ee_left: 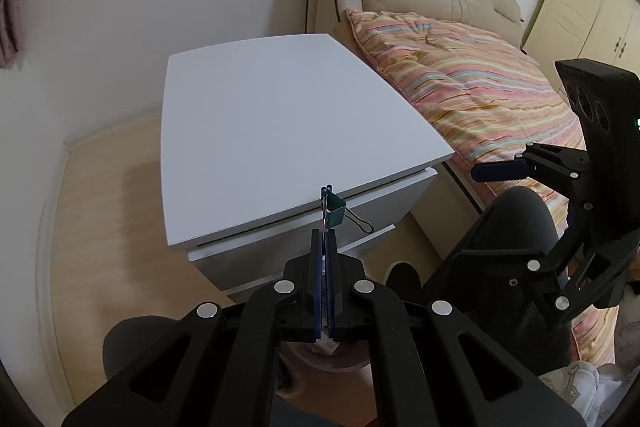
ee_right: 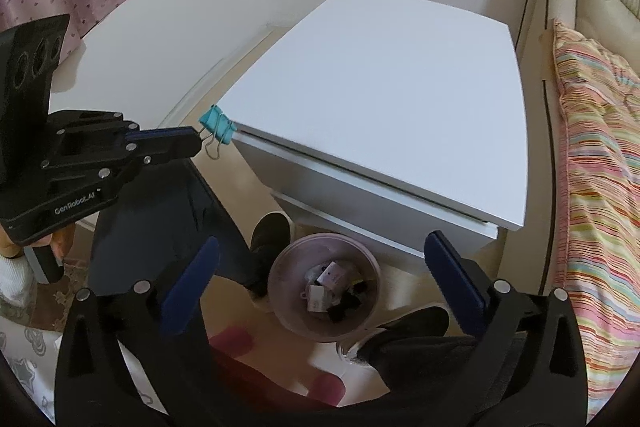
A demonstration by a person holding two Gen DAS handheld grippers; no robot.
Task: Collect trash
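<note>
— Dangling by one wire handle, that teal binder clip looks barely held. The left gripper is pinched fully together on the thin loop, with the clip's body hanging free past the near edge of the white nightstand.

— And the other one?

— The right gripper is spread wide with nothing in it, hovering above the small pink bin on the floor at the near foot of the nightstand. The clip sits well to the left of that bin, not over it.

— So what could spoil it?

— My guess: the clip swings on that wire, so a quick move might slip it out, or letting go too early would drop it on the floor beside the shoe. It could also bounce off the rim.

— What's in the bin already?

— Some pale and dark bits; too small to name. The left view hides the bin almost entirely behind the gripper body, and I can't tell how much of the handle is between the pads.
</note>
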